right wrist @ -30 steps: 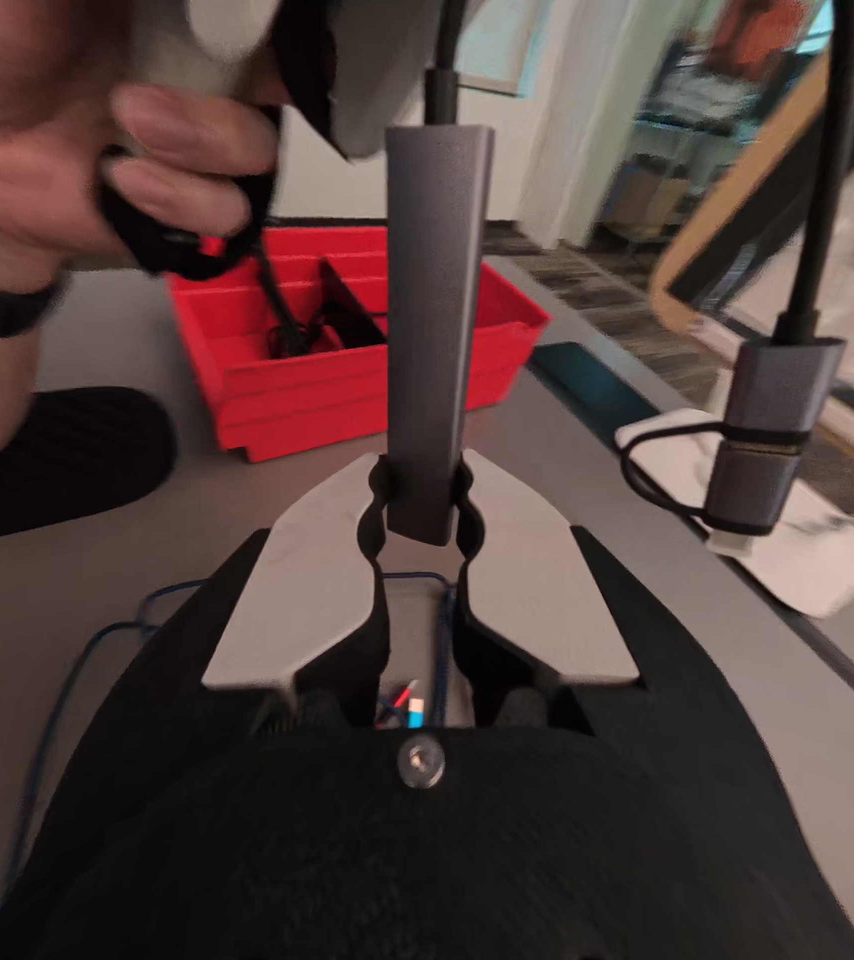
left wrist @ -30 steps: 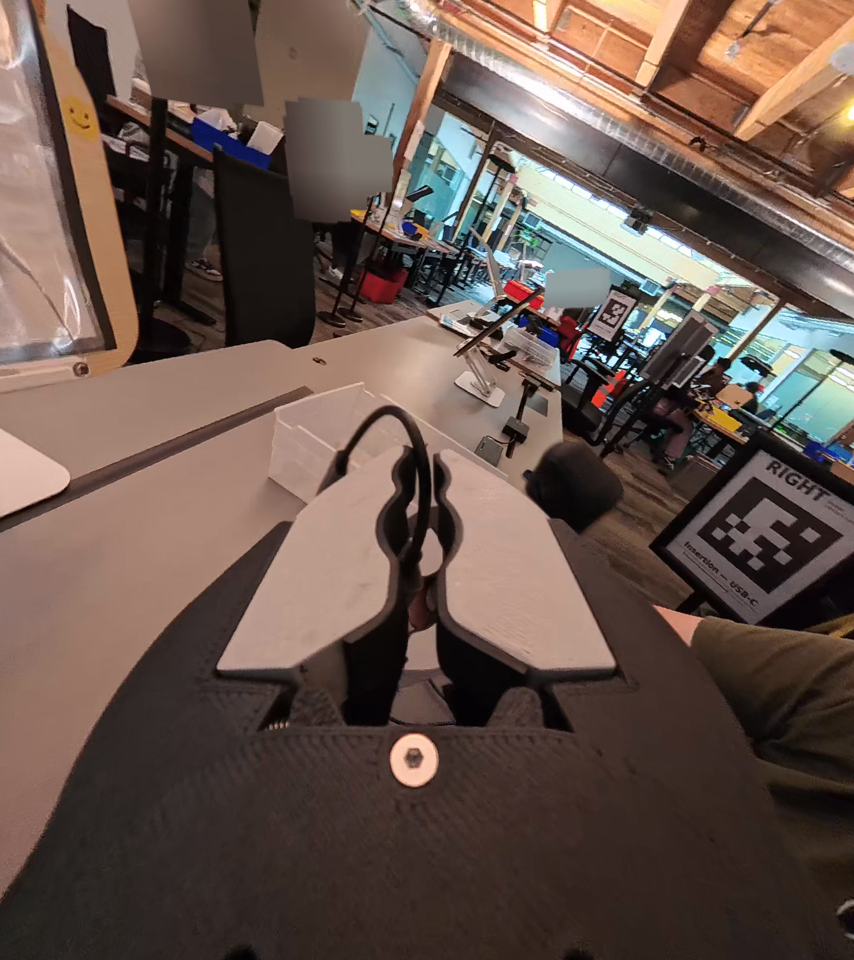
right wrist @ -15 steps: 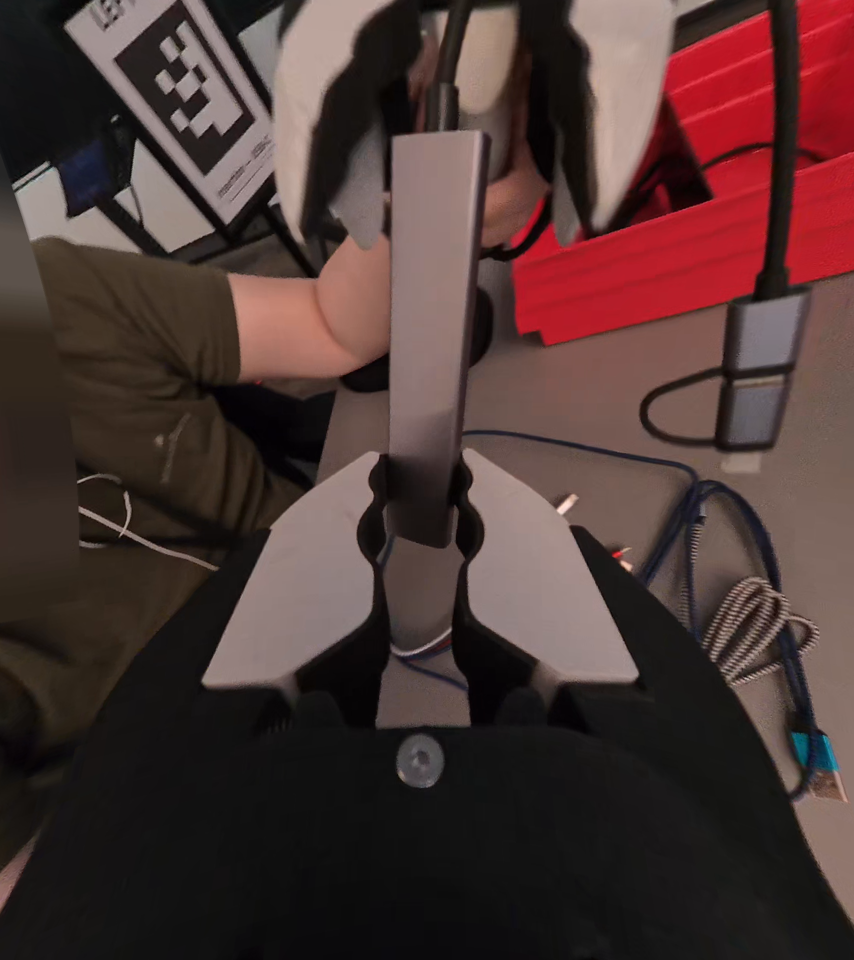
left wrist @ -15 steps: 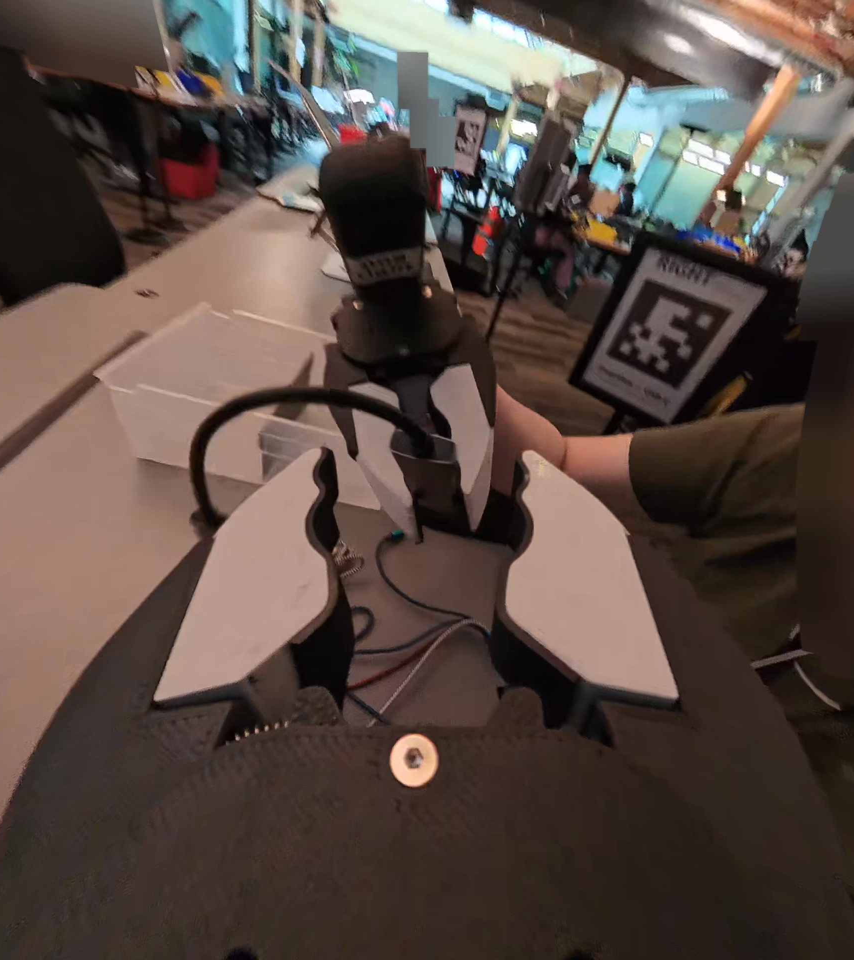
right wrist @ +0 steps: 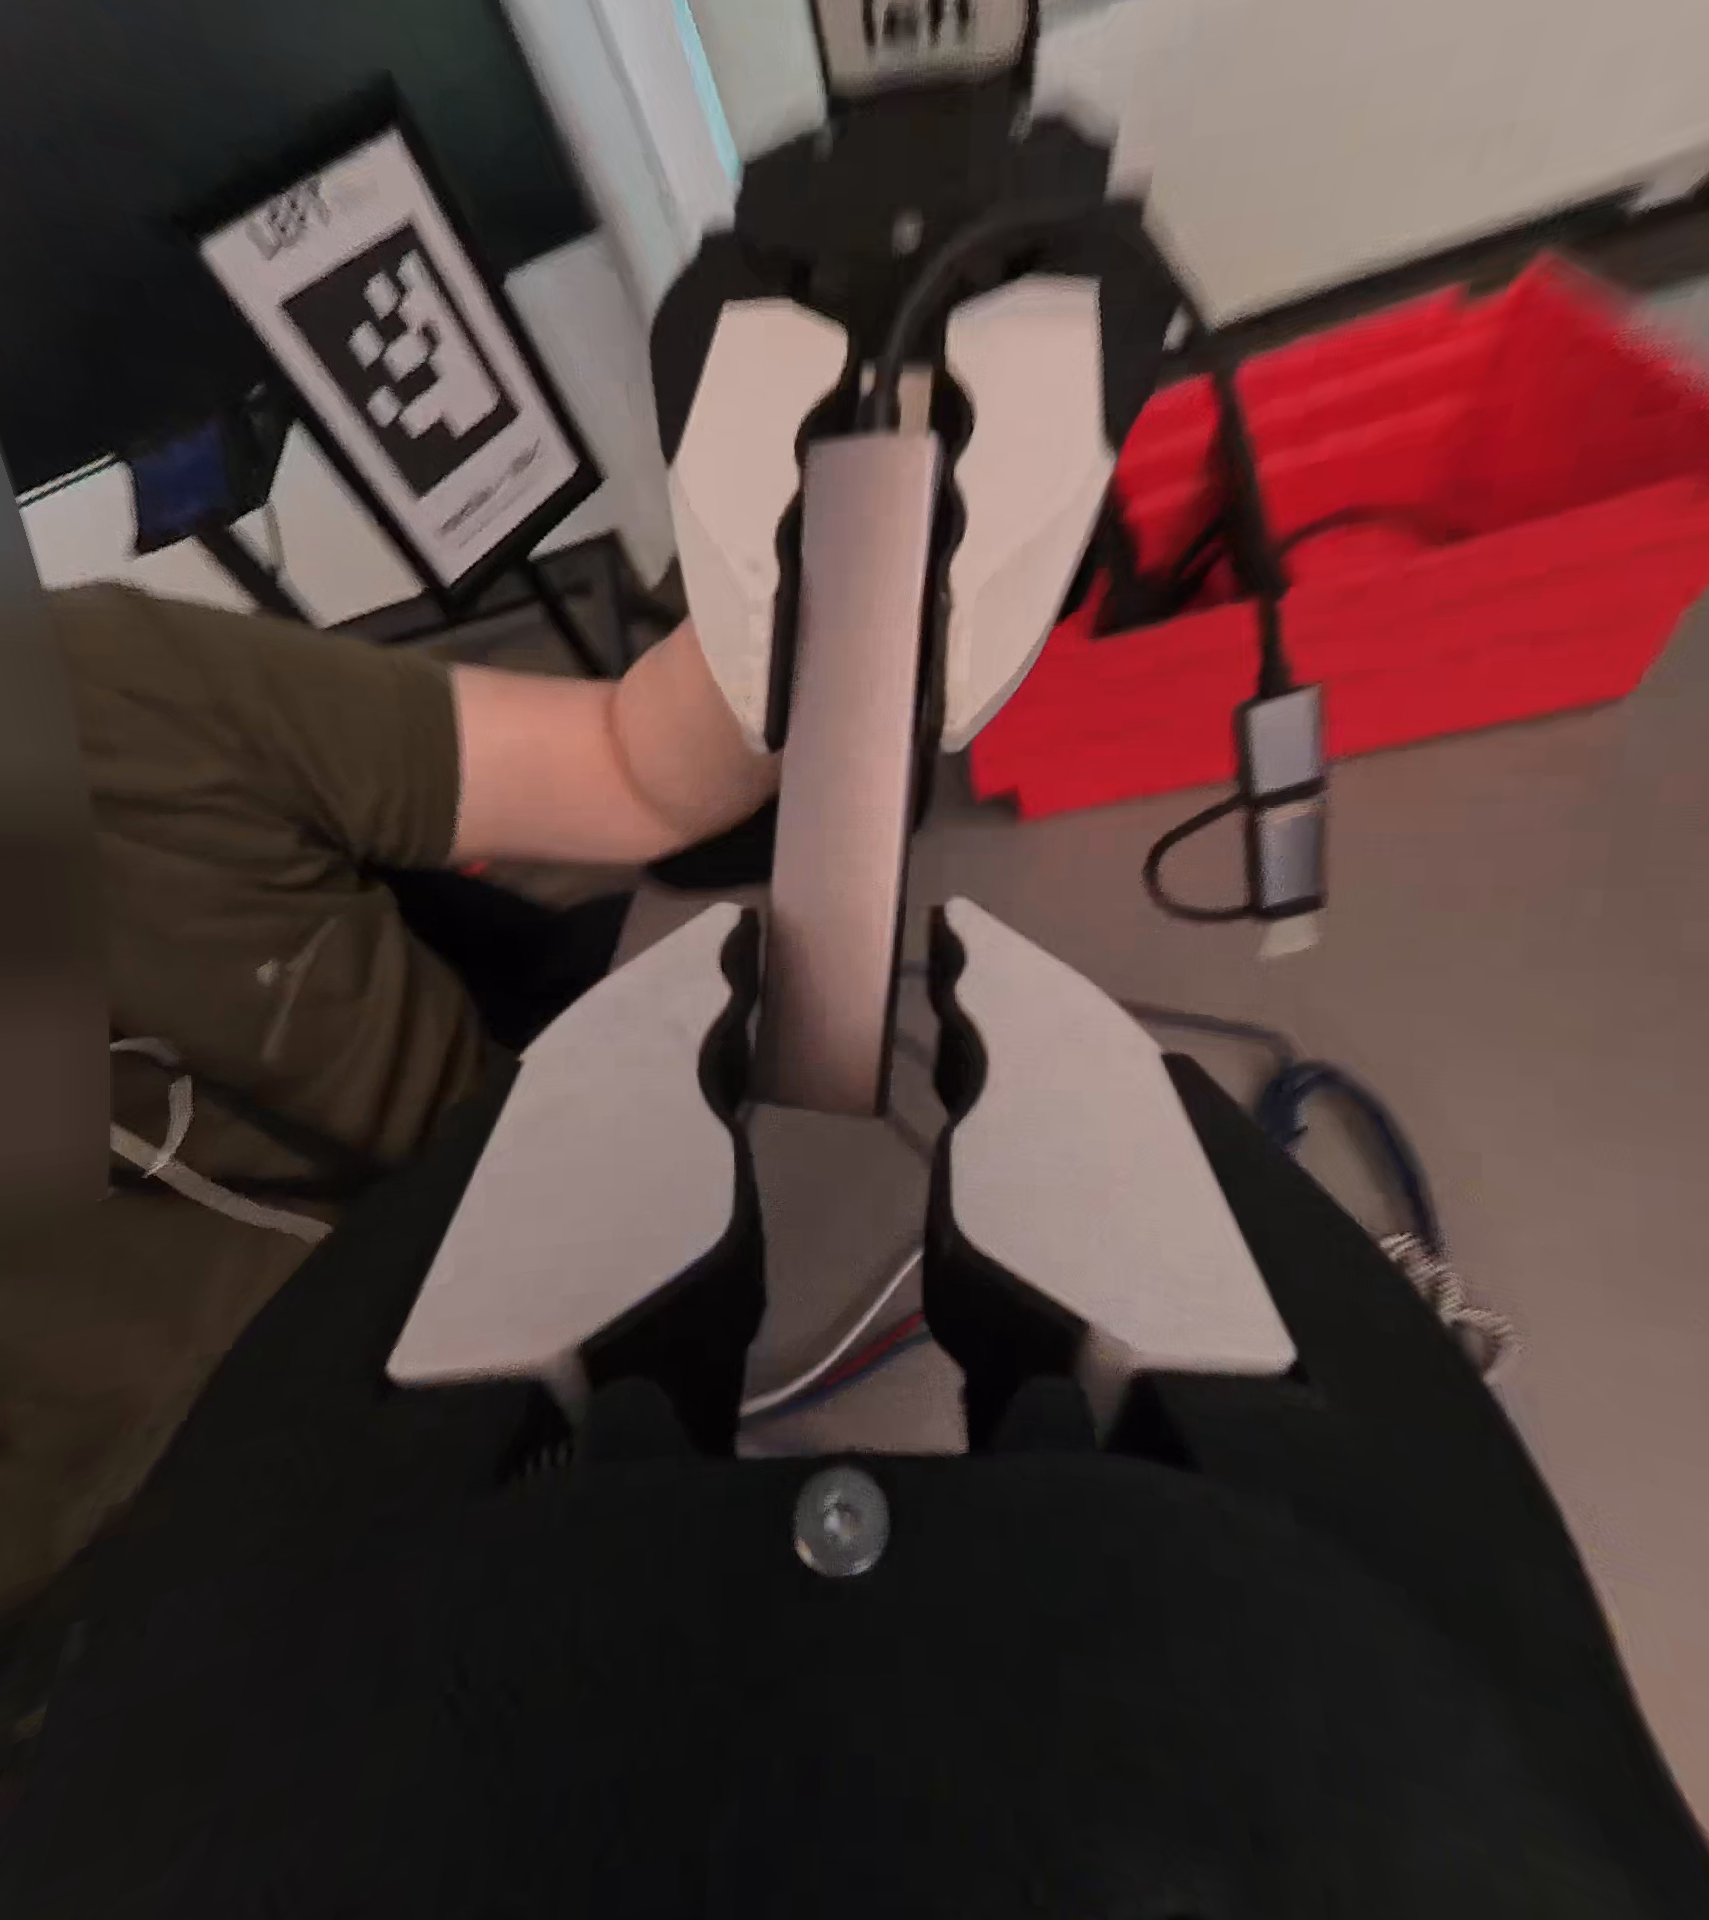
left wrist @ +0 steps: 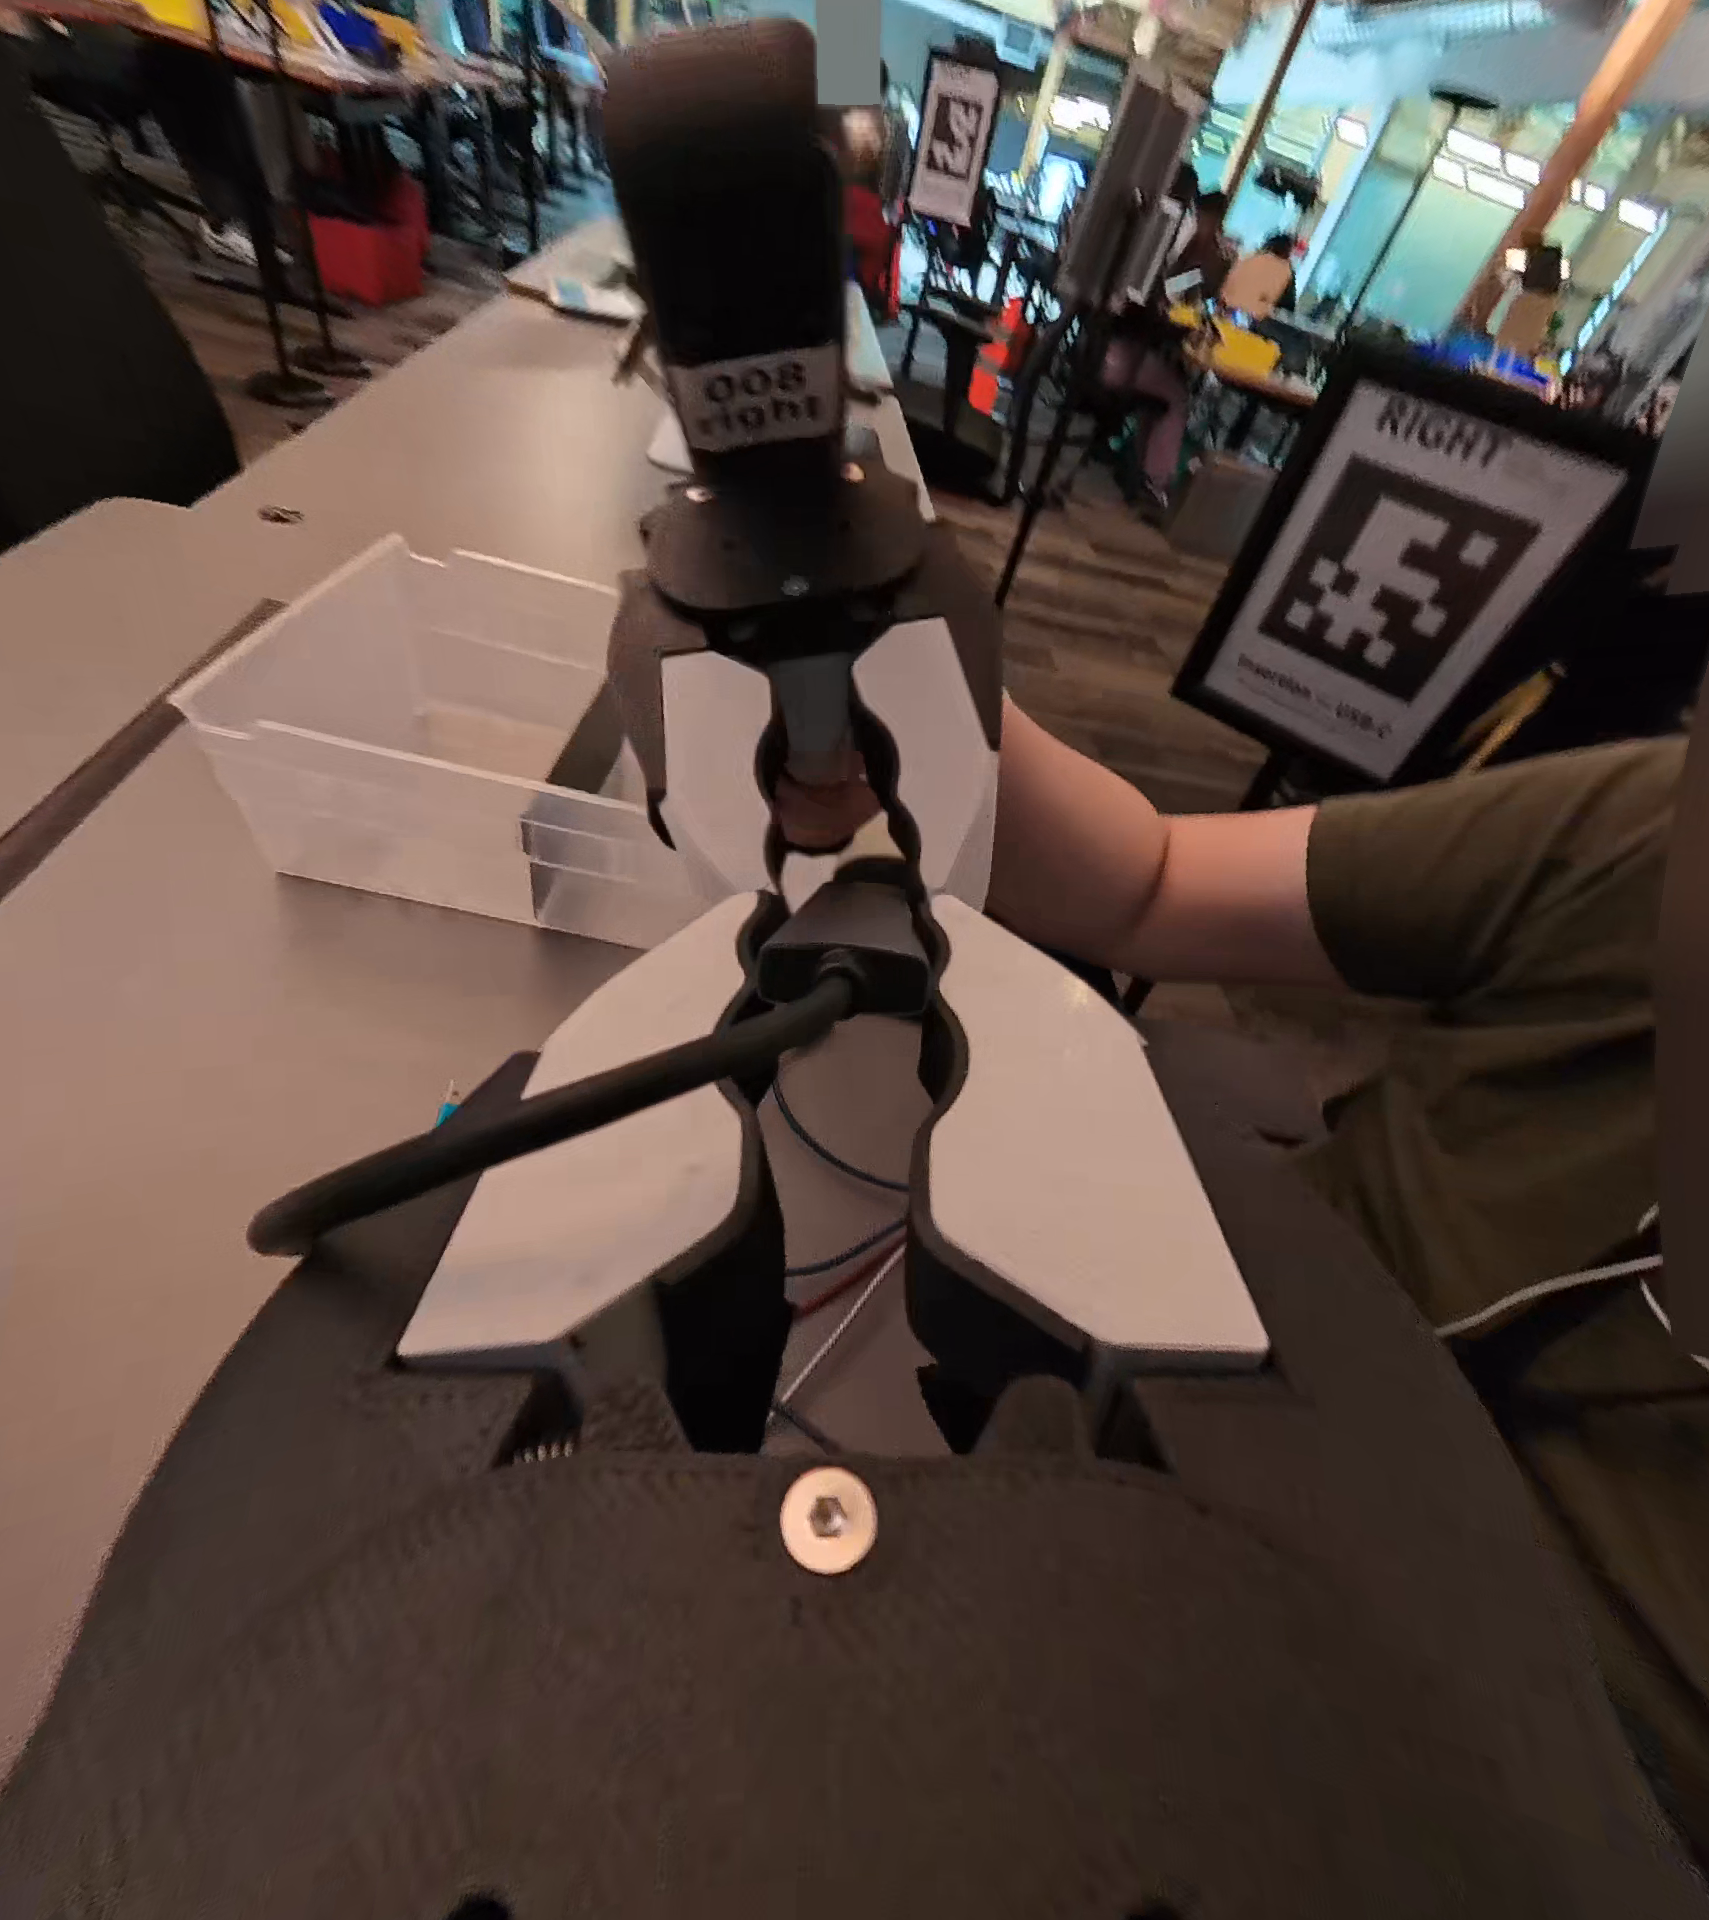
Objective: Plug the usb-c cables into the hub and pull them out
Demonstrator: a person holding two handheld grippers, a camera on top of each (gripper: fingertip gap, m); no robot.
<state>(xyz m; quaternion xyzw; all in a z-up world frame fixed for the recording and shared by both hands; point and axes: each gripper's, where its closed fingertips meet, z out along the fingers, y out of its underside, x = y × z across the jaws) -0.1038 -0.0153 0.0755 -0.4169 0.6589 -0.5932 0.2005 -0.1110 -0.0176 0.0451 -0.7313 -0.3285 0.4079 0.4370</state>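
The grey USB hub (right wrist: 845, 727) hangs in the air between my two grippers, which face each other. My left gripper (left wrist: 845, 935) is shut on the hub's cable end (left wrist: 845, 951), where the black cable (left wrist: 569, 1112) leaves it. It also shows in the right wrist view (right wrist: 881, 436), clamped on the far end. My right gripper (right wrist: 845, 997) is open. The hub's near end stands between its pads with a gap on each side. In the left wrist view it (left wrist: 834, 862) stands loosely around the hub's far end. The cable's grey plug (right wrist: 1286, 821) dangles above the table.
A red bin (right wrist: 1452, 582) stands on the table behind the hub and a clear bin (left wrist: 393, 748) on the other side. Blue and striped cables (right wrist: 1328, 1101) lie on the table. Marker signs (left wrist: 1390, 592) (right wrist: 393, 364) stand off the table. A person's arm (left wrist: 1141, 883) reaches in. Left and right tips are no more than a few centimetres apart.
My left gripper let go of the black cable, opened wide, then closed on the hub's cable end. My right gripper, shut on the hub before, has parted its pads from it.
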